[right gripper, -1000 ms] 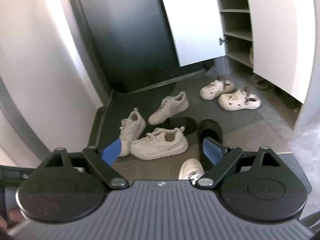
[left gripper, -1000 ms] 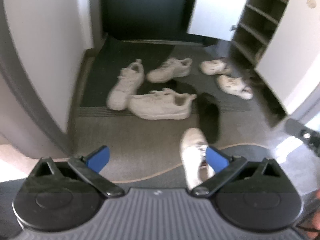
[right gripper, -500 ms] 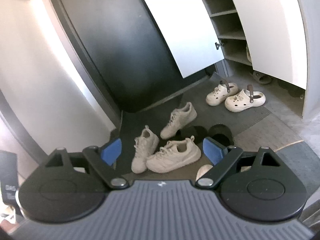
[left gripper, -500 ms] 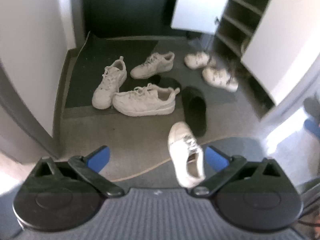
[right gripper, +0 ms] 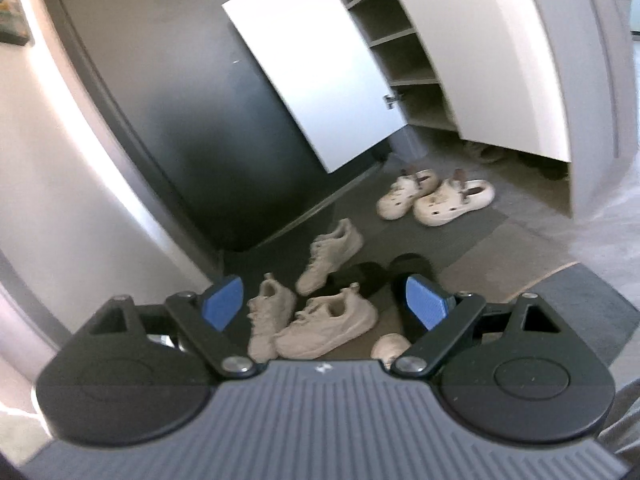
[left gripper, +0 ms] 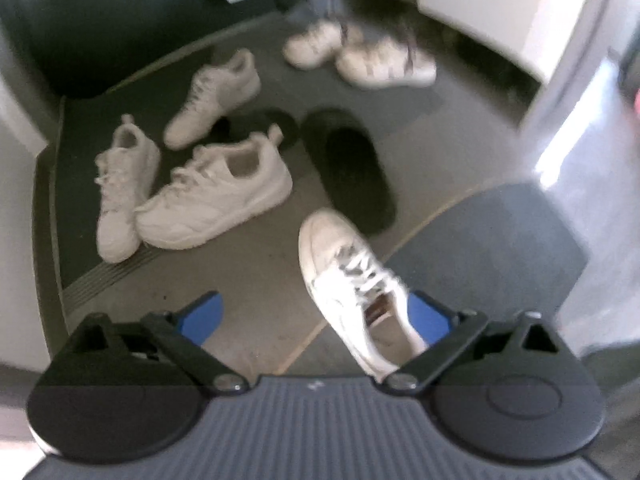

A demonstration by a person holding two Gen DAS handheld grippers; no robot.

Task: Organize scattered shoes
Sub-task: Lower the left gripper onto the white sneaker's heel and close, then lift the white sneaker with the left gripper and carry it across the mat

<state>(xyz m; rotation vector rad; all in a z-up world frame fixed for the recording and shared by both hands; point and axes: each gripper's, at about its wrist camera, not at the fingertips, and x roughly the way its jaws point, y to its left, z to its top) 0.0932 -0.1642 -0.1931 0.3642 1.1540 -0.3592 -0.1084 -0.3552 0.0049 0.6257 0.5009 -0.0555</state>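
Left gripper: jaws spread, empty, above white sneaker lying across the mat edge. Right gripper: jaws spread, empty. Other sneakers, black slippers, clogs: scattered on floor near open cabinet.

grey floor carries three white sneakers ahead-left of the left tool, black slides ahead, two clogs far ahead, one sneaker between its fingers.
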